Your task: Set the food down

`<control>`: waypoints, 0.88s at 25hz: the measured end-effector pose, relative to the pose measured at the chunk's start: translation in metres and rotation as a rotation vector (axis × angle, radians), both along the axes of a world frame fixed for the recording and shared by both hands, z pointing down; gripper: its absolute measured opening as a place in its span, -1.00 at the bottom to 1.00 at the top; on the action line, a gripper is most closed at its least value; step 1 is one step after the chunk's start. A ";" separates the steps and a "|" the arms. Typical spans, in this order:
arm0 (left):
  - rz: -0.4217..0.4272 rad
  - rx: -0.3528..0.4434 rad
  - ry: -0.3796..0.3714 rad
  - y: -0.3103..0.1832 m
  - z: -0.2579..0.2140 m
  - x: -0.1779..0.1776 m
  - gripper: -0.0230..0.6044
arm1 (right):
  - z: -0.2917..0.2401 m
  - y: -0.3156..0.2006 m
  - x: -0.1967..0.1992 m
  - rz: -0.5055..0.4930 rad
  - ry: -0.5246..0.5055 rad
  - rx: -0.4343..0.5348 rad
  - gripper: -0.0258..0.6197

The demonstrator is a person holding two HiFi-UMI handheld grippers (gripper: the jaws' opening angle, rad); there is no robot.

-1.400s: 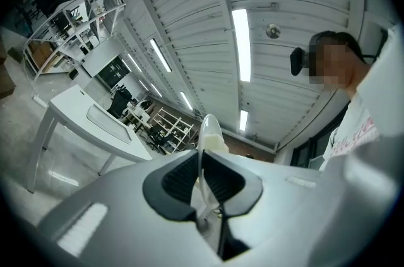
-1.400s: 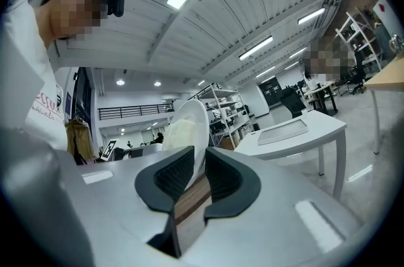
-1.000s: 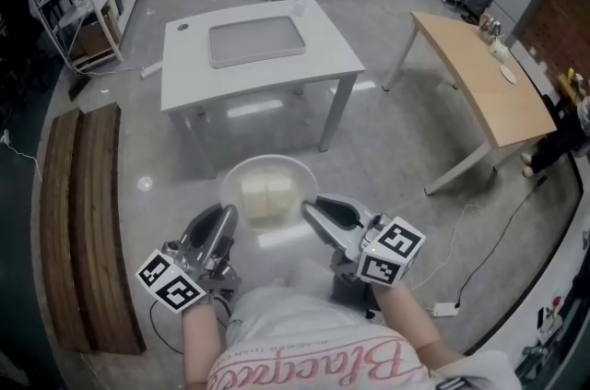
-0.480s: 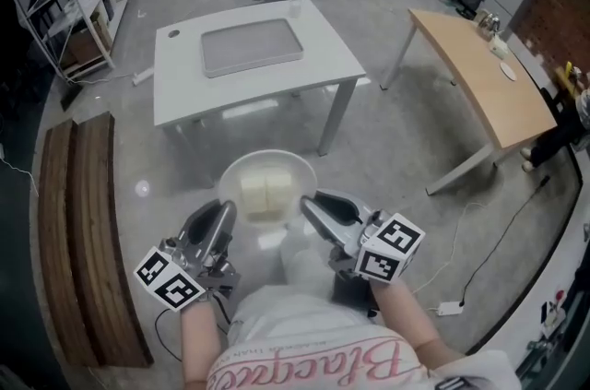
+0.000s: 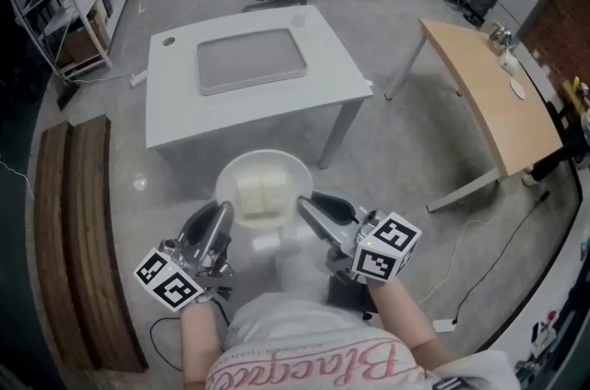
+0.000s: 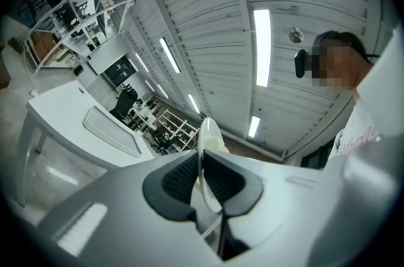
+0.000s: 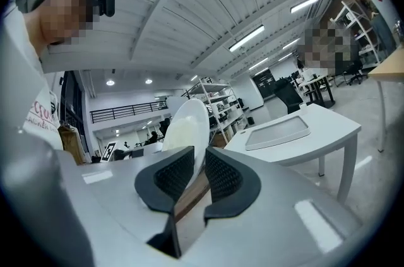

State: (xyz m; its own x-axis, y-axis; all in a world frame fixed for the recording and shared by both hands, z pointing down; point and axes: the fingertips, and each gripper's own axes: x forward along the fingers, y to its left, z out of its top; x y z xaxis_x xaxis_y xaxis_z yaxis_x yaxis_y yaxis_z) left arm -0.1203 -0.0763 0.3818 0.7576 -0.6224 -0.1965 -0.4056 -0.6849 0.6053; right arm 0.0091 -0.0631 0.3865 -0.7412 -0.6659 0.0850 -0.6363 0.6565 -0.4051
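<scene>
Above grey floor (image 5: 415,158), left gripper (image 5: 221,215) and right gripper (image 5: 309,206) pinch plate (image 5: 267,159) holding pale food (image 5: 261,195).

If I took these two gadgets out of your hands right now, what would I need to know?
Left hand-held gripper: shut on the plate, at its left rim.
Right hand-held gripper: shut on its right rim.
Plate carries two pale food blocks and is held above the floor, short of the white table with the grey tray.
Done: plate lifted.
Left: probably walk to the table, set it down, release.
</scene>
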 end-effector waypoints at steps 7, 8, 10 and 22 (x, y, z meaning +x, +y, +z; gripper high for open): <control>-0.040 -0.069 0.011 -0.061 0.004 0.014 -0.83 | -0.001 -0.062 0.015 -0.054 -0.073 -0.073 -0.78; -0.045 -0.076 0.006 -0.069 0.003 0.017 -0.83 | -0.001 -0.071 0.019 -0.056 -0.071 -0.081 -0.78; -0.064 -0.098 -0.006 -0.087 0.004 0.024 -0.83 | 0.000 -0.089 0.026 -0.065 -0.076 -0.106 -0.78; -0.229 -0.301 -0.048 -0.181 0.026 0.045 -0.79 | 0.018 -0.188 0.047 -0.038 -0.085 -0.271 -0.78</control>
